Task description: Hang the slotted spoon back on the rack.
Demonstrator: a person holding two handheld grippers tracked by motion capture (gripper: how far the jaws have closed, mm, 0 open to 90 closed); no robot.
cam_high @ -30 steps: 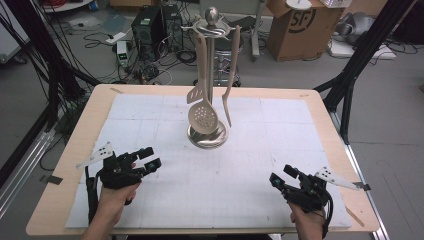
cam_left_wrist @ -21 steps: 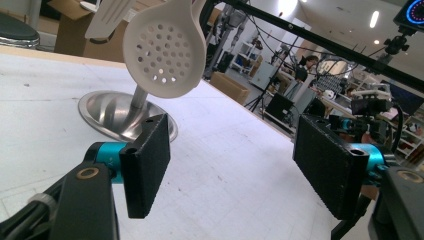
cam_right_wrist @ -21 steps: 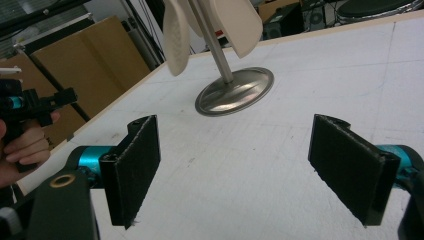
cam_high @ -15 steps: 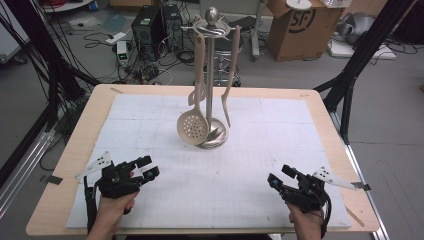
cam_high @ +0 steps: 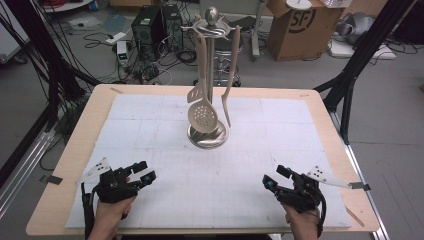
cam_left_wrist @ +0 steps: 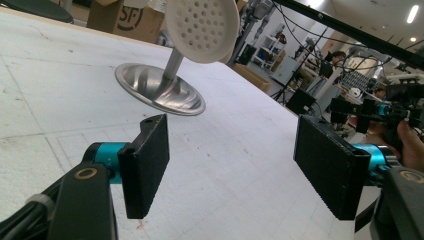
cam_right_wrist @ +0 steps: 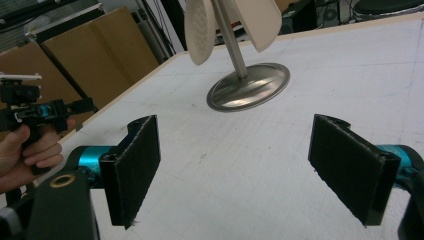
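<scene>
Both grippers sit low in the high view, each with its jaws spread apart and nothing between them. At the lower left of that frame, the left gripper [cam_high: 141,171] rests over the white mat [cam_high: 150,130], held by the person's left hand [cam_high: 107,217]; at the lower right, the right gripper [cam_high: 276,177] is held the same way by the right hand [cam_high: 302,225]. They lie well apart from each other and from the stand.

Near the frame's centre, slightly above the middle, the utensil stand [cam_high: 211,75] rises upright from its round metal base [cam_high: 207,136] on the mat. A perforated skimmer [cam_high: 202,116] hangs from the stand's top, its round head just above the base at the front left. A slotted spatula [cam_high: 196,92] hangs behind it, and a fork-like utensil [cam_high: 227,97] hangs at the right side of the post.

In the left gripper view the skimmer's holed head [cam_left_wrist: 202,27] shows at the top centre, above the shiny base [cam_left_wrist: 160,90]. In the right gripper view the base [cam_right_wrist: 248,93] lies upper centre, with the other gripper [cam_right_wrist: 35,112] at the left edge.
</scene>
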